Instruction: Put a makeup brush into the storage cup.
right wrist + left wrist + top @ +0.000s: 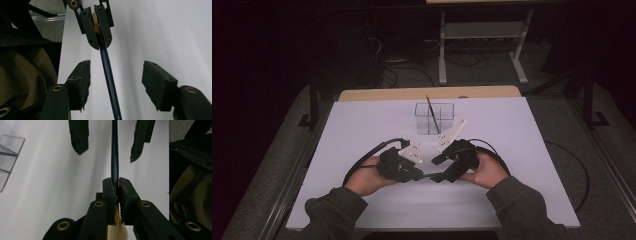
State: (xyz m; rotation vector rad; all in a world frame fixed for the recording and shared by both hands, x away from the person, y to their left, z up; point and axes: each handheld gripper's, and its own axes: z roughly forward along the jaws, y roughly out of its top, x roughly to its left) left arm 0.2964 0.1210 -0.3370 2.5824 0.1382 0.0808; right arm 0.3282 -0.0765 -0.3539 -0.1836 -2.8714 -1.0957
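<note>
A paintbrush with a dark blue handle (114, 150) and pale bristles (117, 232) is held level above the white table. My left gripper (116, 186) is shut on it near the ferrule, bristles toward the camera. In the high view the left gripper (418, 175) points right, tip to tip with my right gripper (438, 169). The right gripper (117, 66) is open, with the handle (111, 87) running between its jaws without touching either pad. Its two jaws also hang on each side of the handle in the left gripper view.
A clear divided holder (434, 120) stands behind the grippers on the white table sheet (512, 150), with a second thin brush (432, 112) leaning in it. The holder's corner (10, 157) appears at far left. Cables loop behind both hands. An olive sleeve (22, 75) is close.
</note>
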